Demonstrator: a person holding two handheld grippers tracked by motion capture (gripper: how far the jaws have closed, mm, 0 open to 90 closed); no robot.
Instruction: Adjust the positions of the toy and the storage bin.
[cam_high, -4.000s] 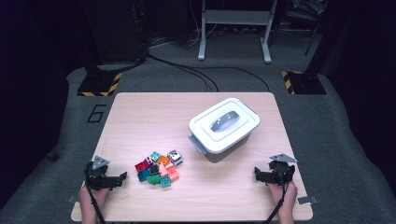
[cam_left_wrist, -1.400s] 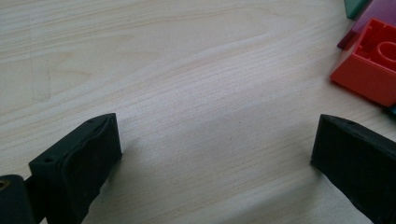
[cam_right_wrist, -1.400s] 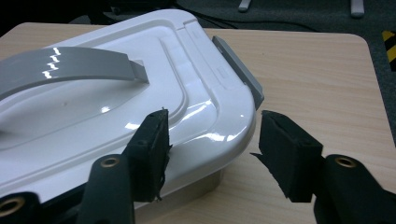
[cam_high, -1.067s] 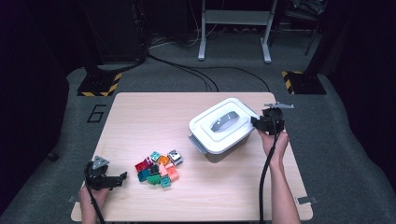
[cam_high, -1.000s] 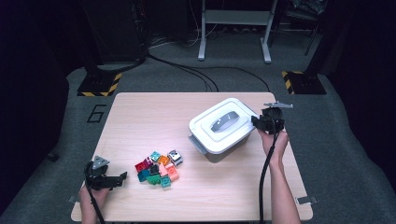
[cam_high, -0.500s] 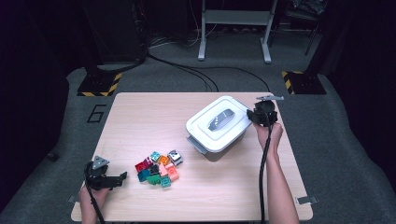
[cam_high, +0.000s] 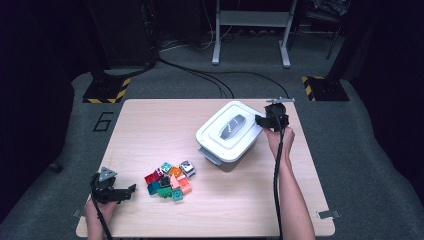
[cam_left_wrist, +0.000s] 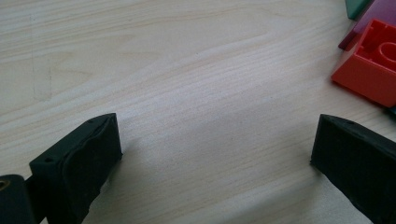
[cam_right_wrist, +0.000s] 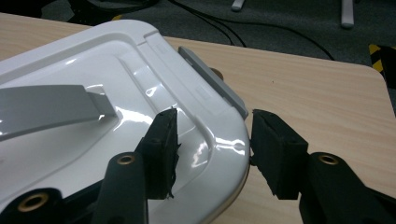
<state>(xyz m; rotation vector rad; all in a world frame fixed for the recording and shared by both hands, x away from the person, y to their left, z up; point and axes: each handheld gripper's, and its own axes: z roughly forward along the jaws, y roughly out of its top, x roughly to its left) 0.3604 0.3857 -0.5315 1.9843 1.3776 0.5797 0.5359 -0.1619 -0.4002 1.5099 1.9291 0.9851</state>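
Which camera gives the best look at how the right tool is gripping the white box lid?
The right gripper view: the right tool straddles the rim of the white lid at its corner, one jaw on top, one outside. The high view shows the box whole, but the grip is too small to judge. The left gripper view looks at wood and bricks.

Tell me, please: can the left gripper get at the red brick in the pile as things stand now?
Probably yes. The left gripper rests open on the table, and bare wood lies between its jaws and the red brick at the near edge of the pile.
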